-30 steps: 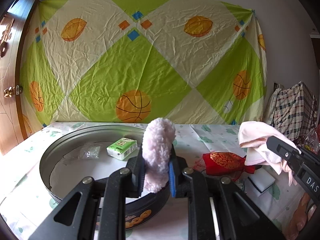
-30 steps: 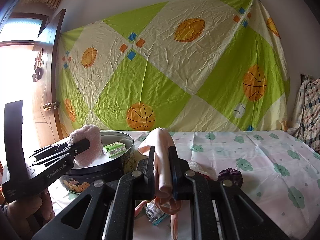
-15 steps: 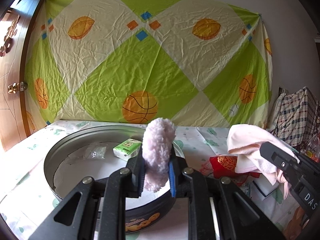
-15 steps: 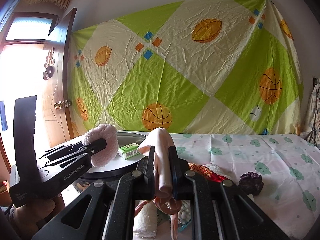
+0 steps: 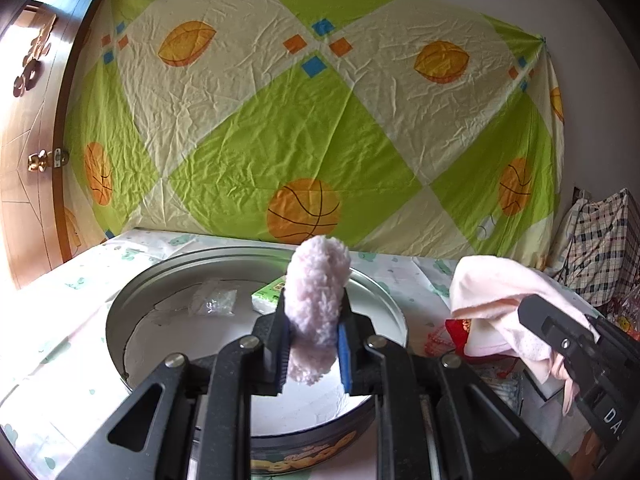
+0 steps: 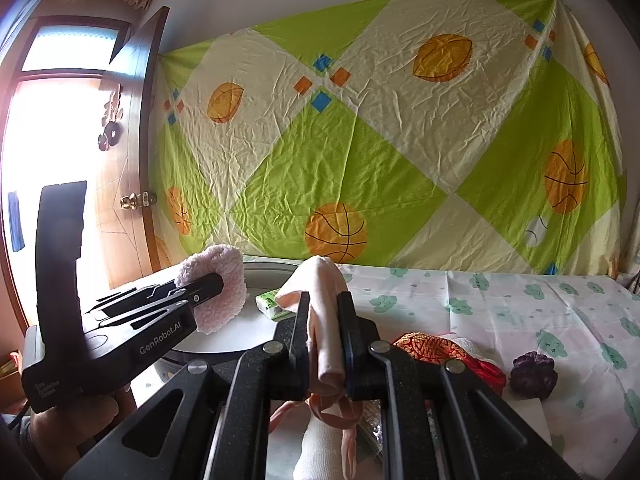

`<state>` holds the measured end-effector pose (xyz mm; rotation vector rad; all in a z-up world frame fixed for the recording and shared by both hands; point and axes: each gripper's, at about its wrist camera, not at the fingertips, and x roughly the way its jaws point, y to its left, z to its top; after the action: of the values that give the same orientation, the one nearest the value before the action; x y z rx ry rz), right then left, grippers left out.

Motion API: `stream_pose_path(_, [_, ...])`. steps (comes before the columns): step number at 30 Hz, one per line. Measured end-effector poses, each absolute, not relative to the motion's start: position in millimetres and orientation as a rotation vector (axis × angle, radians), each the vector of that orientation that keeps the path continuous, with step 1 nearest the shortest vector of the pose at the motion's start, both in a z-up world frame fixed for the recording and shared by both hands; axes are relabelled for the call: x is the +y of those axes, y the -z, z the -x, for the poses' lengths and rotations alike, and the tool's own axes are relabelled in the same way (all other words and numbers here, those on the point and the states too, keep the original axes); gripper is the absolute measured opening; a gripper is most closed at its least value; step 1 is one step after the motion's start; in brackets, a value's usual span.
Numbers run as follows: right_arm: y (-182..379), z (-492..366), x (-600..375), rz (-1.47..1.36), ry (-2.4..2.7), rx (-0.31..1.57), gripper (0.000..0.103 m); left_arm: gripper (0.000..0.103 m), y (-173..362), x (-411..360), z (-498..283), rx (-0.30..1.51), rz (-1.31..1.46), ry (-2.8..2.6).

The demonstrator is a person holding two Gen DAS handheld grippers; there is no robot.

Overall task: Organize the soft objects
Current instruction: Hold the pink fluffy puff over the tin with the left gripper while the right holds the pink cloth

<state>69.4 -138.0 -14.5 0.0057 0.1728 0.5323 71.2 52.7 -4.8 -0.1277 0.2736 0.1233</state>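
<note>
Hovering inside tin rim point(image 5: 394, 312): fluffy pad point(image 5: 316, 300).

Clamped in the left gripper point(image 5: 314, 344) of grainy matt black plastic is a fluffy pink plush piece point(image 5: 316, 304). Beyond it, the round tin point(image 5: 384, 300) shows dull brushed metal. Smooth pale pink cloth point(image 6: 326, 320) sits between the right gripper point(image 6: 326, 344) jaws.

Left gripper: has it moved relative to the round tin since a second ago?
Yes. The left gripper, shut on the fluffy pink puff, has shifted rightward over the round tin, toward its centre.
</note>
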Motion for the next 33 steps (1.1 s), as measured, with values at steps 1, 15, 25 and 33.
stream_pose_path(1, [14.1, -70.1, -137.0, -0.006, -0.534, 0.173, 0.013, 0.017, 5.1, 54.1, -71.0, 0.274, 0.131, -0.127])
stream_pose_path(15, [13.9, -73.0, -126.3, -0.009, -0.553, 0.178, 0.013, 0.017, 5.8, 65.4, -67.9, 0.269, 0.159, -0.141])
stream_pose_path(25, [13.2, -72.9, -123.1, -0.012, -0.561, 0.179, 0.013, 0.018, 5.3, 69.1, -65.7, 0.273, 0.172, -0.139])
stream_pose_path(33, [12.9, -75.8, -115.3, -0.005, -0.571, 0.185, 0.013, 0.017, 4.6, 71.6, -65.3, 0.275, 0.171, -0.143])
